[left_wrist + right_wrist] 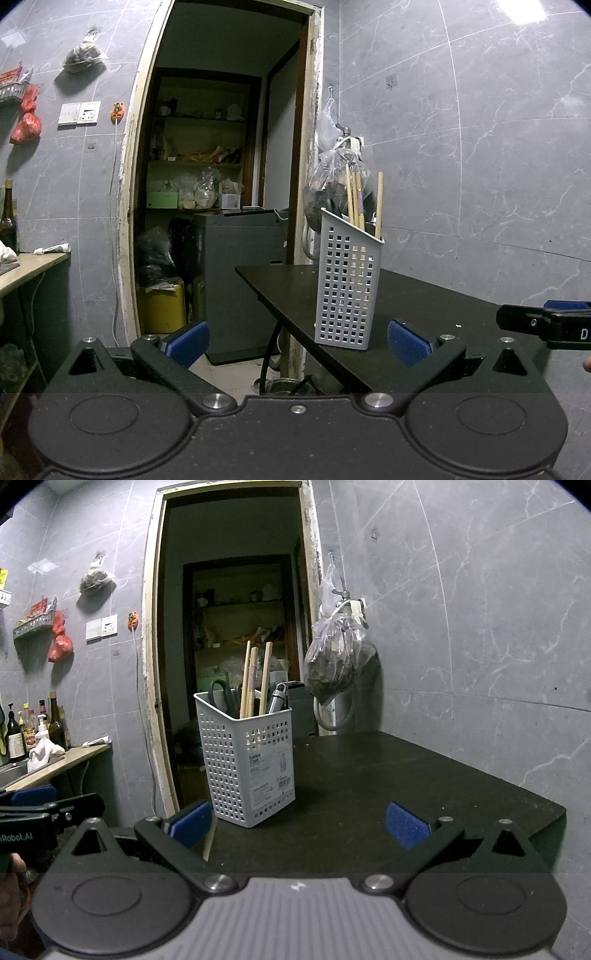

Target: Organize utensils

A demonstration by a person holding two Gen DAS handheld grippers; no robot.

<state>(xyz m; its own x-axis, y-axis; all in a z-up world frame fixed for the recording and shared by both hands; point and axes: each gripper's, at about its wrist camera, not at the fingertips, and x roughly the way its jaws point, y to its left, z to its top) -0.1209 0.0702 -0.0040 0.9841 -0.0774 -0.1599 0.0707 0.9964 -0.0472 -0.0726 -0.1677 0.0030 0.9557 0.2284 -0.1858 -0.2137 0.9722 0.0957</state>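
Note:
A white perforated utensil holder [347, 291] [247, 764] stands upright on the black table [424, 306] [388, 775]. Wooden chopsticks [255, 679] [354, 199], green-handled scissors [219, 694] and a metal tool [279, 698] stick out of it. My left gripper [297, 341] is open with nothing between its blue pads, just short of the holder at the table's left edge. My right gripper [299, 825] is also open and holds nothing; the holder stands just beyond its left finger. Each gripper shows at the other view's edge.
An open doorway [236, 627] leads to a storeroom with shelves behind the table. A plastic bag [338, 661] hangs on the tiled wall beside the holder. At the left, a counter [55, 764] carries bottles and a cloth. The table's right half is bare.

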